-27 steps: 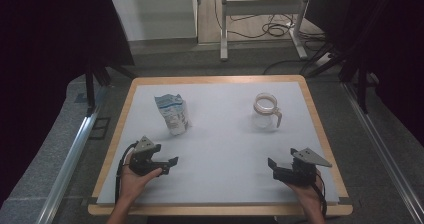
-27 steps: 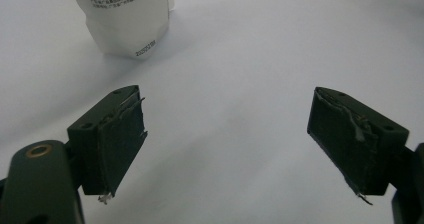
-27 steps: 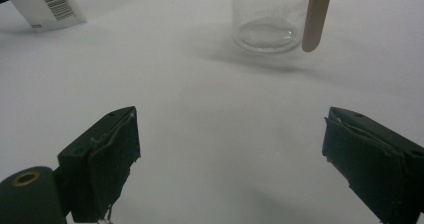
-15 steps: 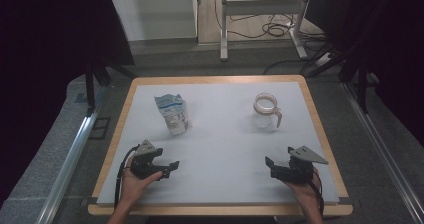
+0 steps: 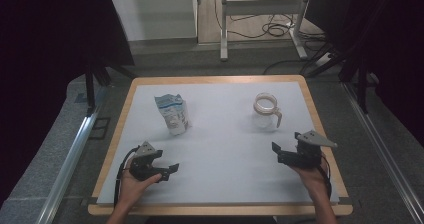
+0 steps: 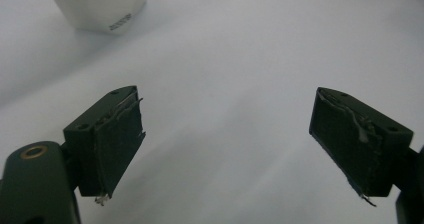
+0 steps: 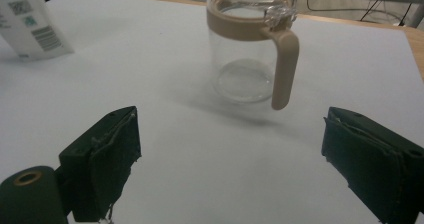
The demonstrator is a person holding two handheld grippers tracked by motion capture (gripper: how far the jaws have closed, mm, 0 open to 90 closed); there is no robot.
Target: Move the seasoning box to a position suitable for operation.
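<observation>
Left gripper (image 5: 172, 168) spread and empty near the carton (image 5: 171, 114), right gripper (image 5: 276, 150) spread, facing the glass jug (image 5: 265, 111), white surface (image 5: 225, 154)

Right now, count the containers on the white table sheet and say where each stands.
2. A white pouch stands far left, beyond the left gripper; a clear glass jug stands far right, beyond the right gripper. Neither is held.

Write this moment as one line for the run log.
left gripper: open, empty, near bag | right gripper: open, empty, facing glass jug | both things upright on table
</observation>
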